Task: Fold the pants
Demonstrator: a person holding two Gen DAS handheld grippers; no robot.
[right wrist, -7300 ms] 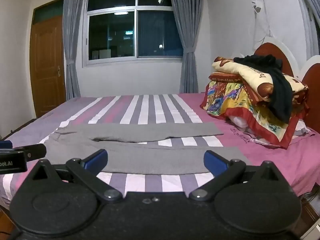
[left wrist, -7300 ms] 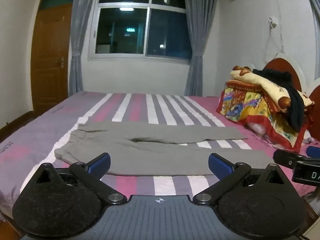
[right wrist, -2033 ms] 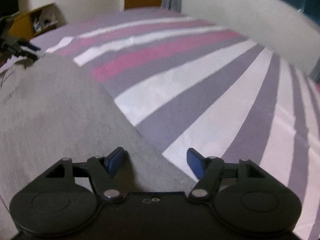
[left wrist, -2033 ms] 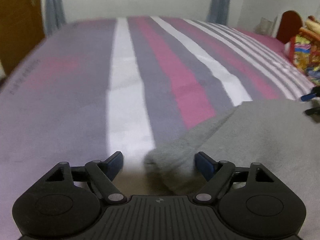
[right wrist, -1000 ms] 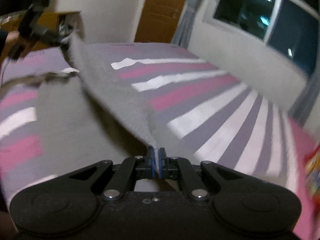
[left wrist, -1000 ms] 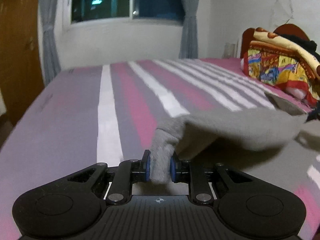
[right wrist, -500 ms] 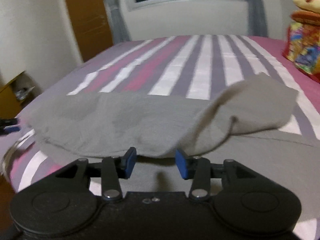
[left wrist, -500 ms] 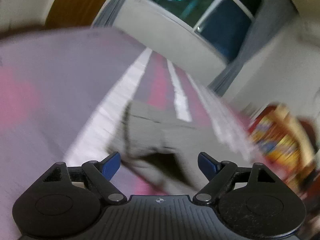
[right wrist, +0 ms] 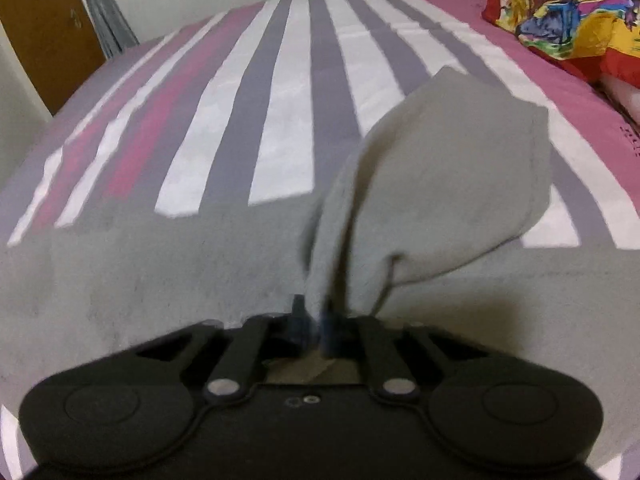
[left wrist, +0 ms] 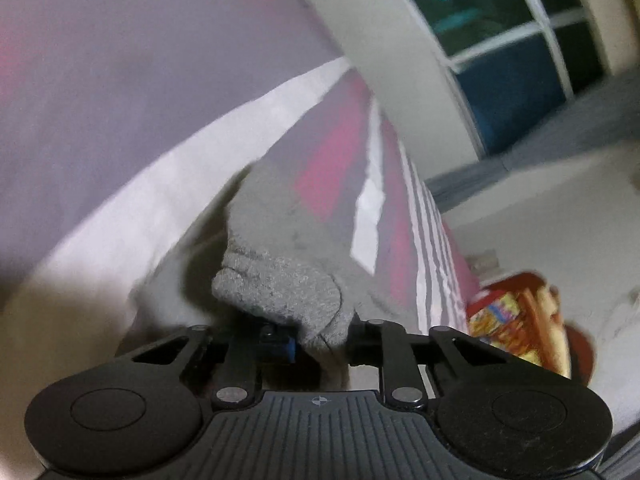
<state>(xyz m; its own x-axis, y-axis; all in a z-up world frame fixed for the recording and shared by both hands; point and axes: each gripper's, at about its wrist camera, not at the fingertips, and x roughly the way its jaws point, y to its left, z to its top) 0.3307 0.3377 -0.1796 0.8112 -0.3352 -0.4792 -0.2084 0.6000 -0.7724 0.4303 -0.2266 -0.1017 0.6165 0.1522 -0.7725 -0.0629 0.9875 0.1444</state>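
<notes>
**newbie_folds:** Mid-fold here, what should I watch?

**laundry_vet:** Your left claw (left wrist: 320, 346) is clenched on a bunched knit edge of the grey pants (right wrist: 160, 280), and your right claw (right wrist: 314, 322) is pinched tight on a thin flap of them. The rest of the pants lies flat across the striped bed (right wrist: 288, 100). Both sets of jaws were just closing, cloth between them. I'd carry both ends at the same height and pace so the lifted part lands square on the part below, and only let go once the edges line up. A bite that thin looks easy to lose.

**newbie_folds:** Inventory?

**laundry_vet:** One pair of pants, two claws, one bed, one colourful bedding pile (right wrist: 560, 8).
</notes>
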